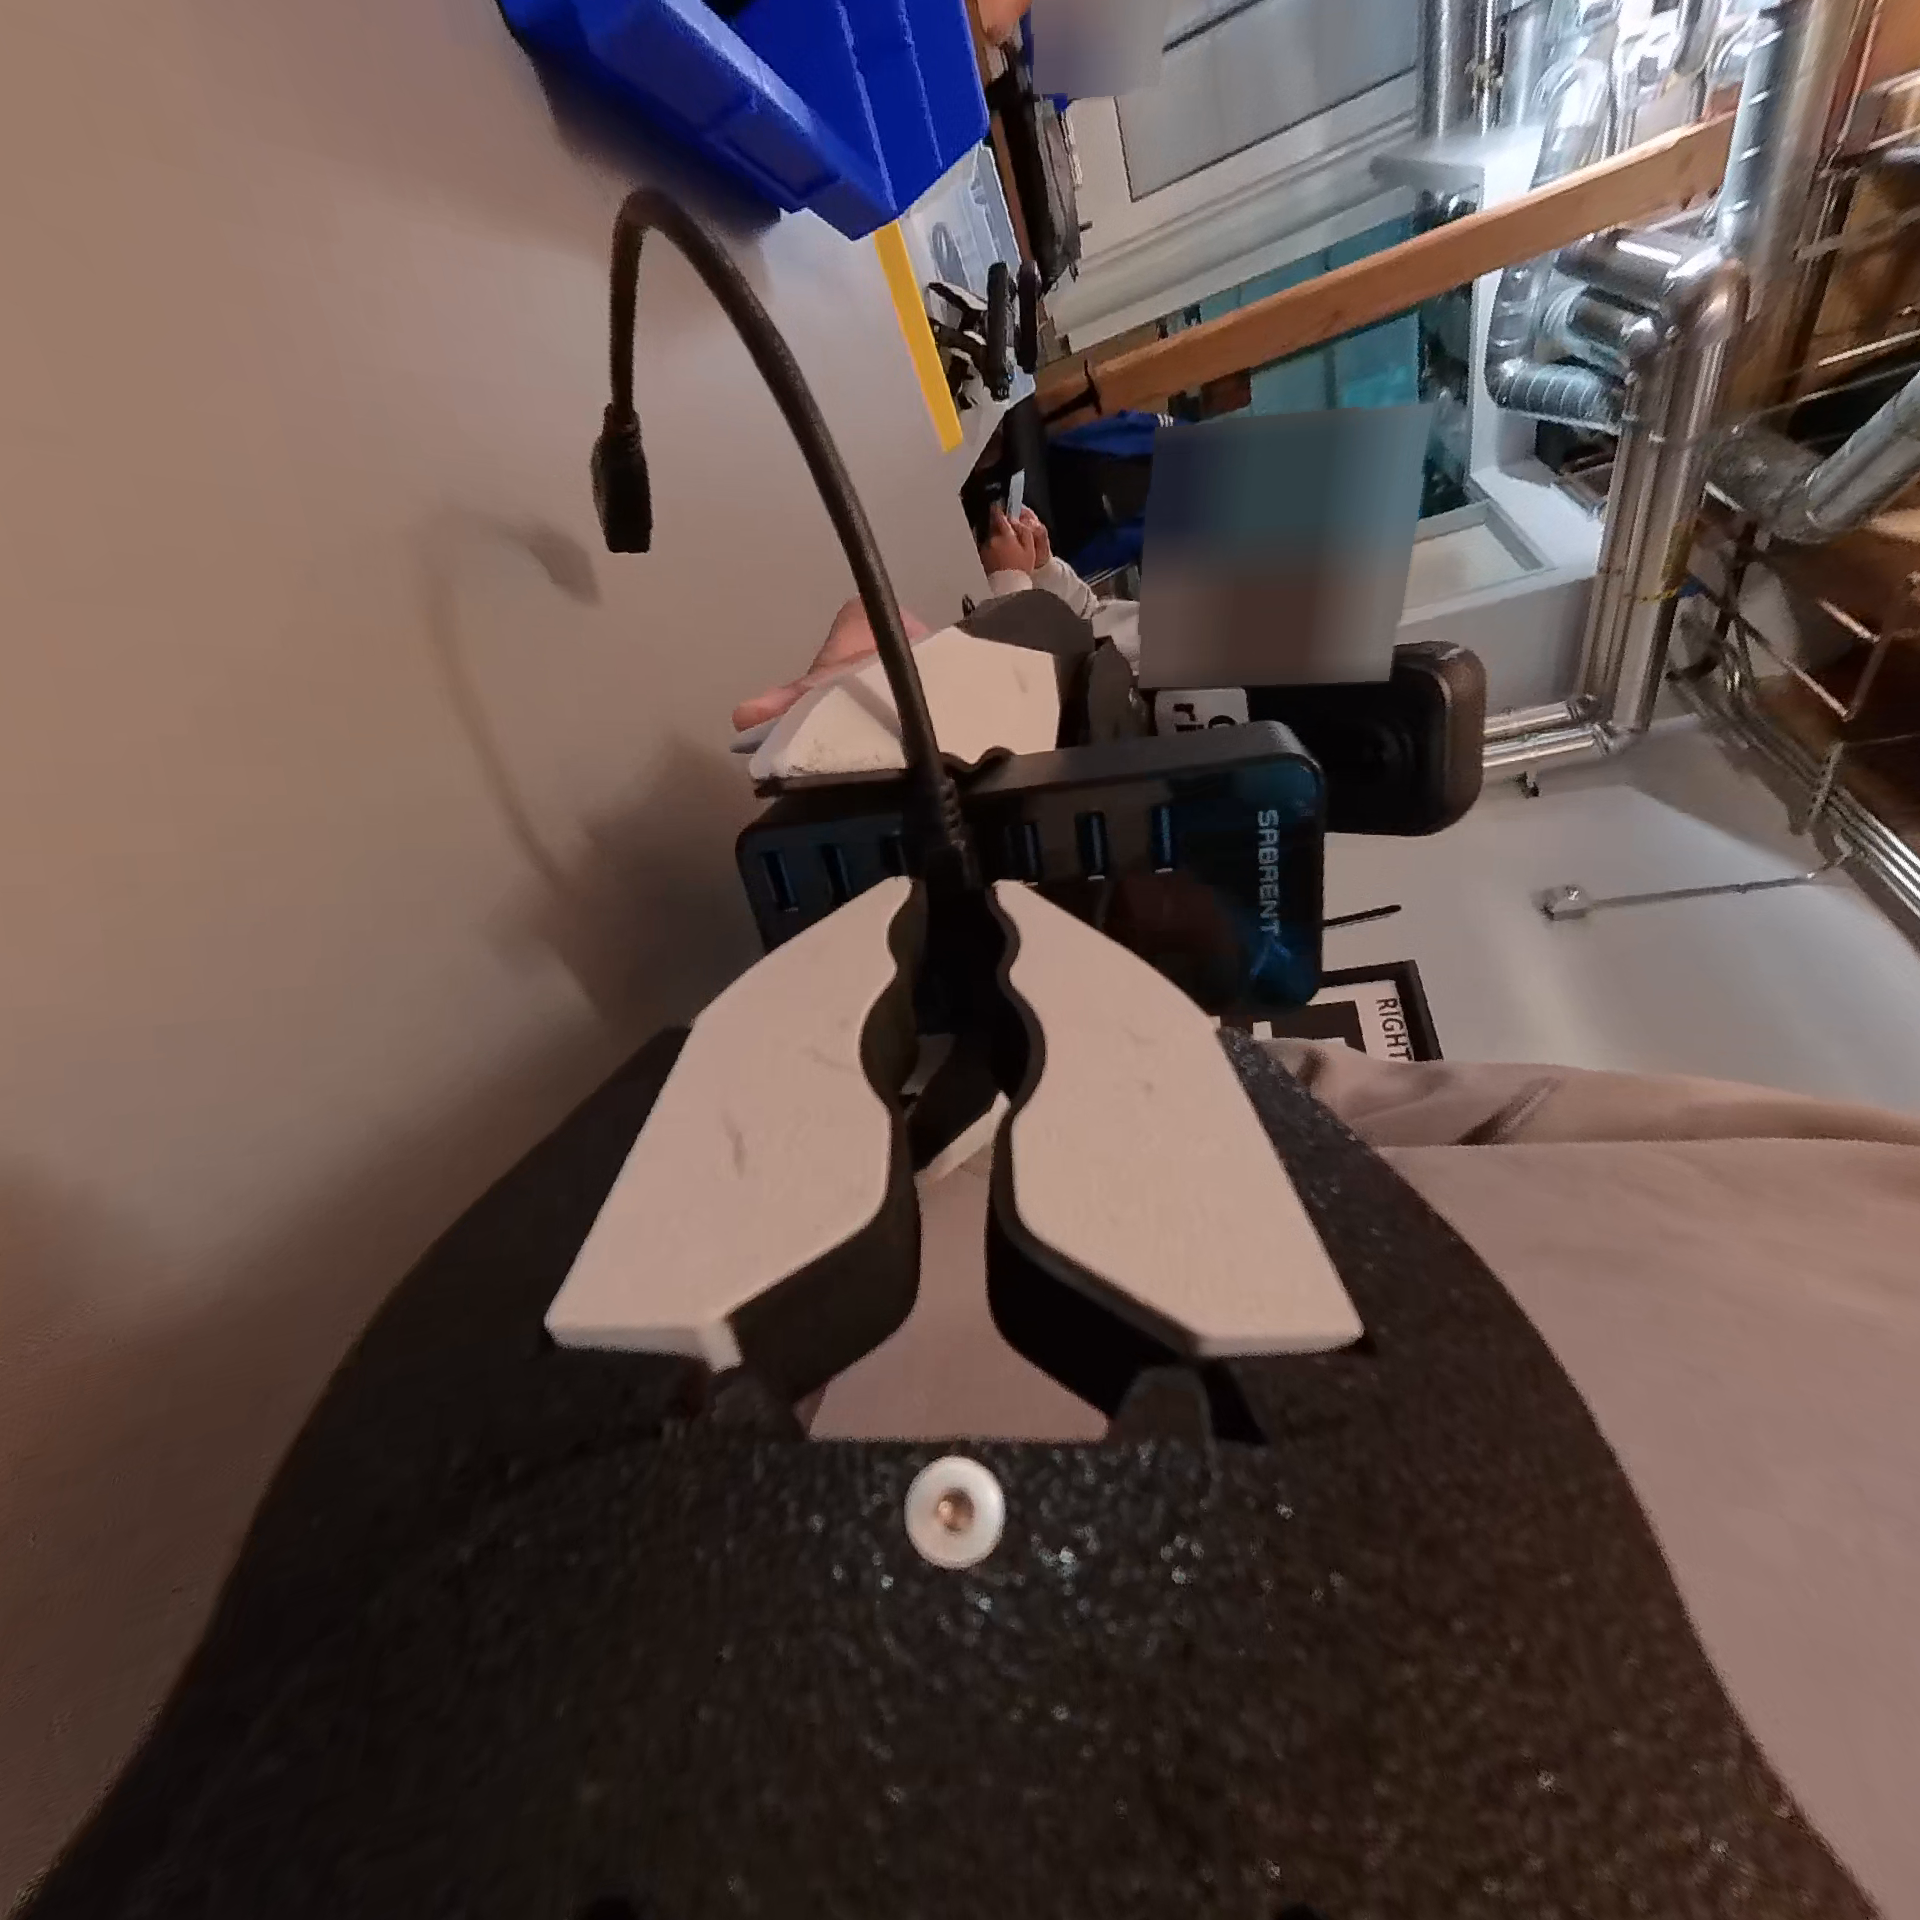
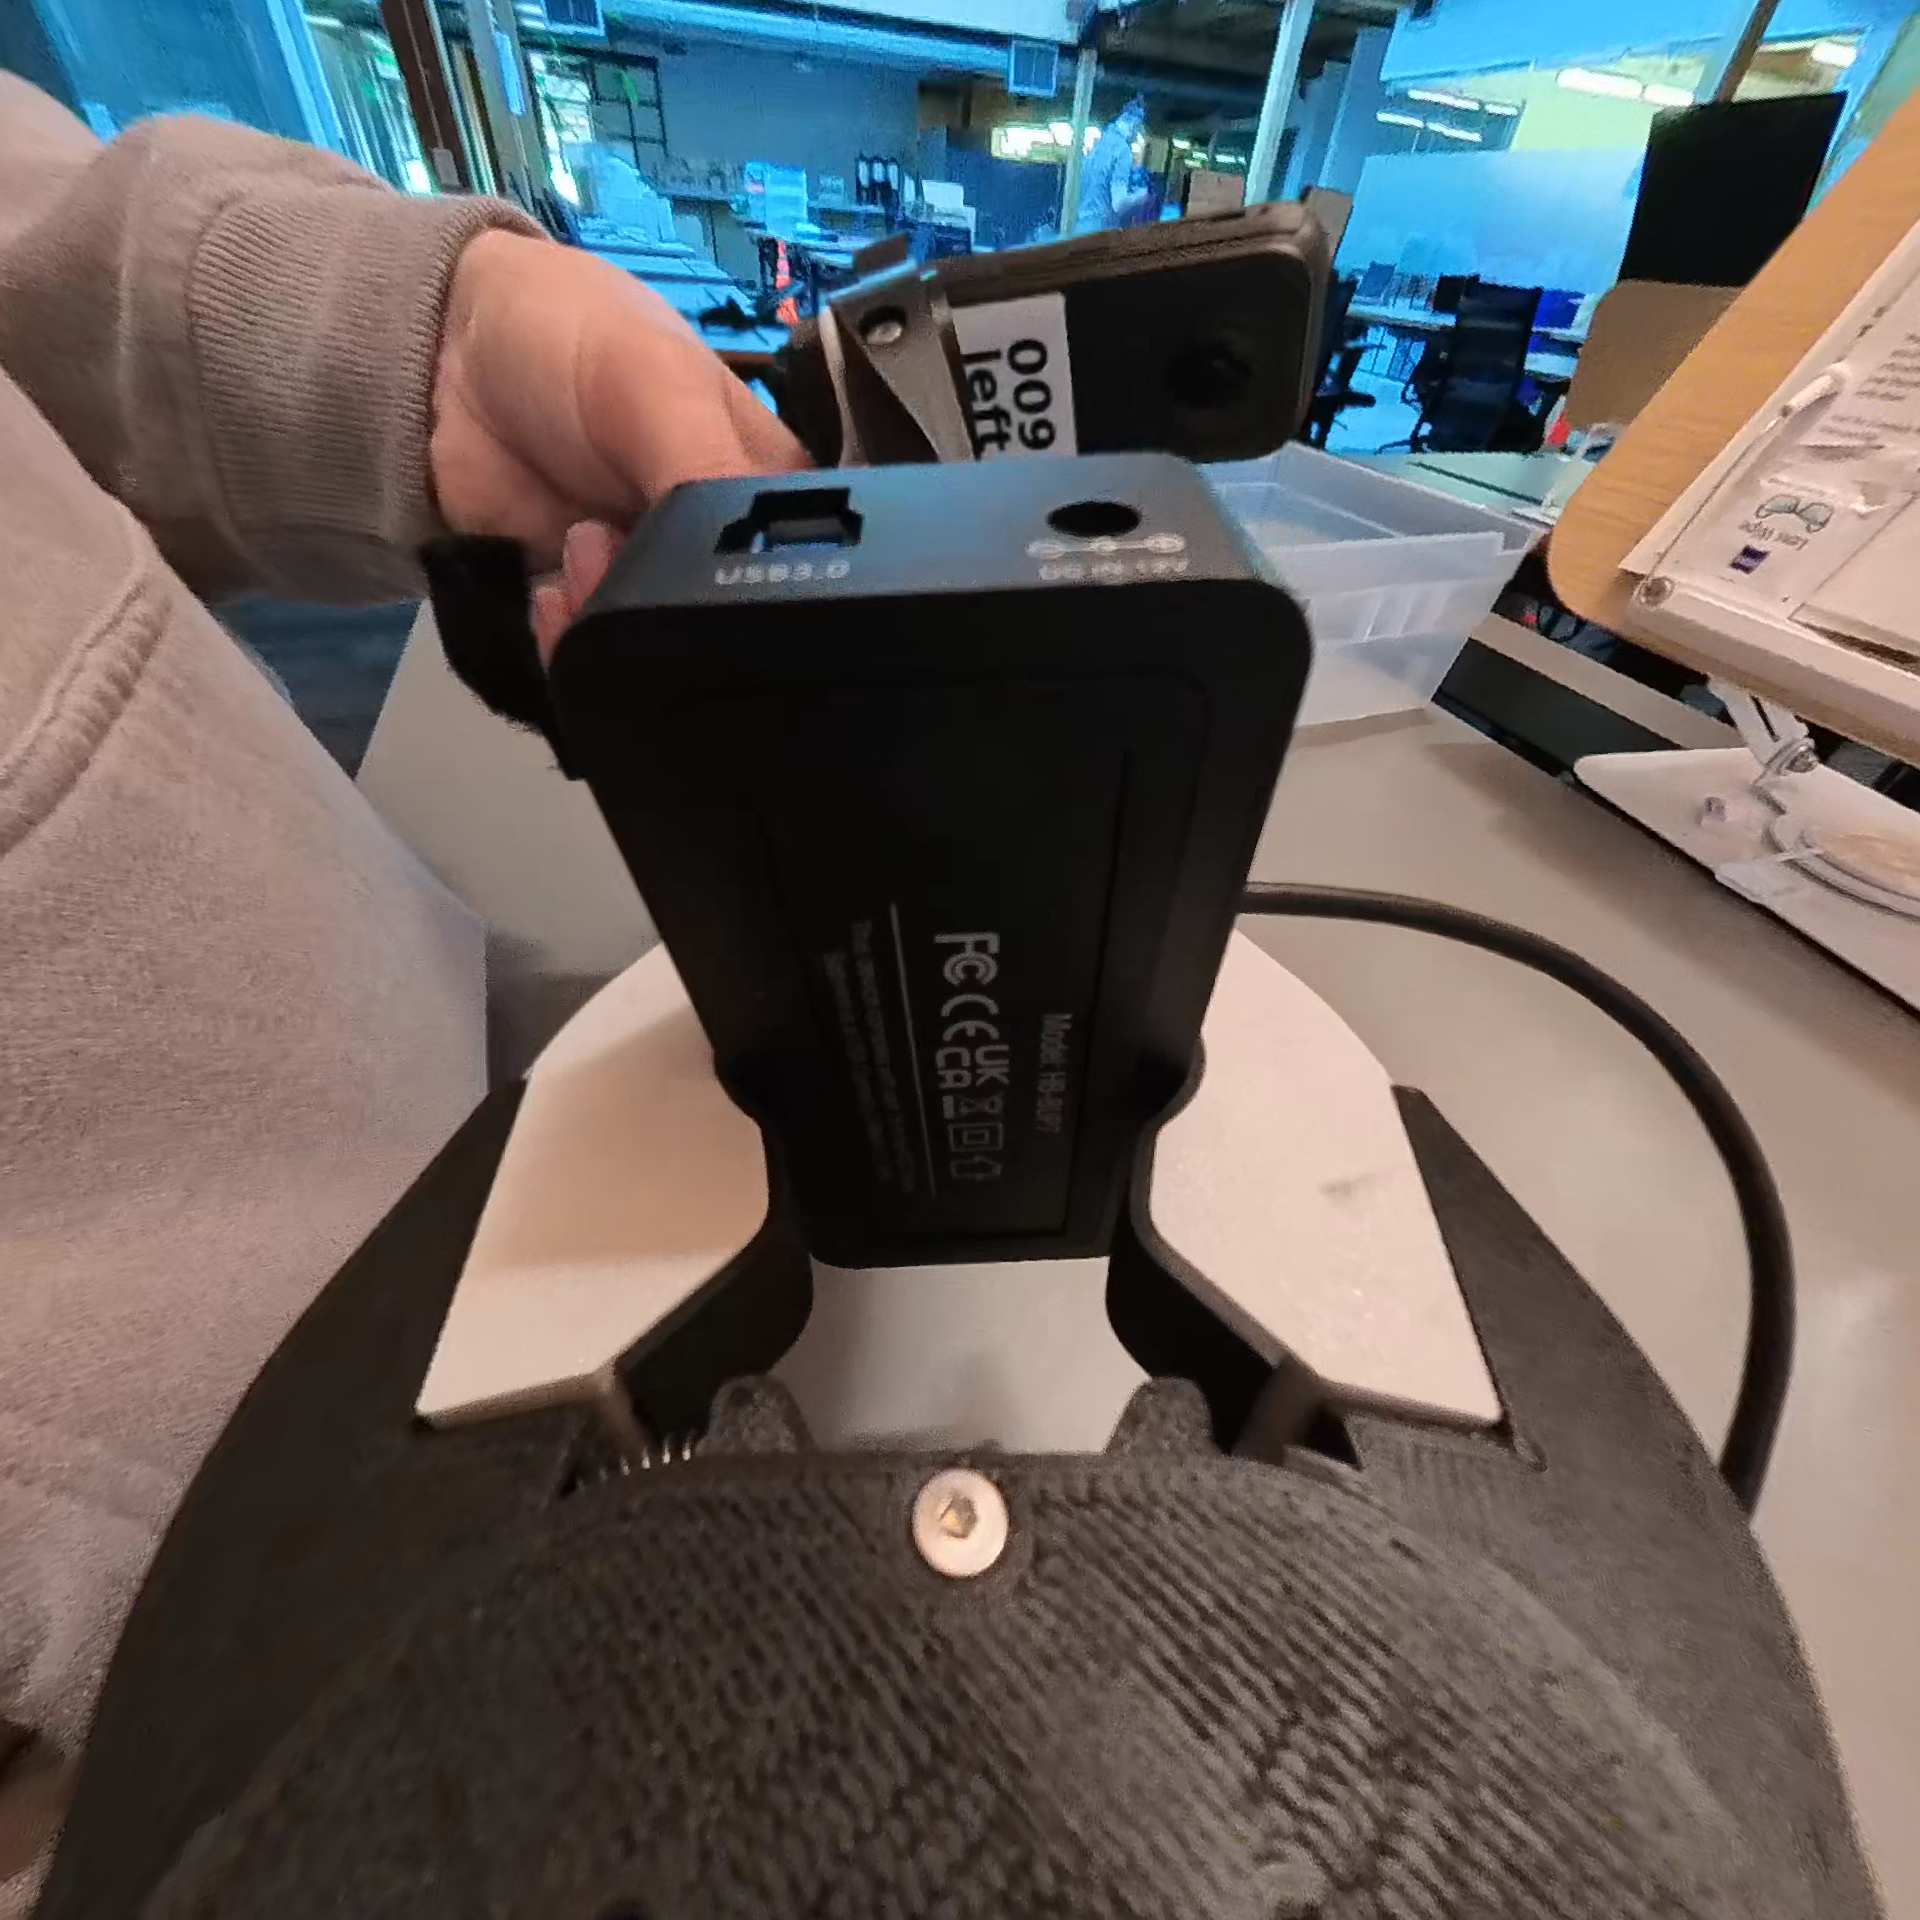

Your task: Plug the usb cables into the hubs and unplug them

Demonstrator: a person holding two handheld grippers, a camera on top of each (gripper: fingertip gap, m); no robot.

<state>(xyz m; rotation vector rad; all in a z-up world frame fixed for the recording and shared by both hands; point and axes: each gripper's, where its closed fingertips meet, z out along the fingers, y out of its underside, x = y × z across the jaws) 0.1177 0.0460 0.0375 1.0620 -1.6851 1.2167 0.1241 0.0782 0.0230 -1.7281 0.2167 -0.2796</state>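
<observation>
My left gripper (image 1: 956,899) is shut on the plug of a black USB cable (image 1: 821,436). The cable arcs away to a free connector (image 1: 623,488) hanging in the air. The plug sits right in front of the port row of a black hub (image 1: 1122,831). Its metal end is hidden between my fingers, so I cannot tell whether it is seated. My right gripper (image 2: 956,1039) is shut on the hub (image 2: 935,790), holding it upright above the table with its underside facing the camera. The right gripper's white fingers (image 1: 987,696) show behind the hub in the left wrist view.
A blue bin (image 1: 831,104) stands beyond the cable. A clear plastic box (image 2: 1371,582) and a tilted stand with papers (image 2: 1766,468) stand at the right on the grey table (image 2: 1455,831). A black cable (image 2: 1621,1008) loops there. The person's sleeve (image 2: 208,935) fills the left.
</observation>
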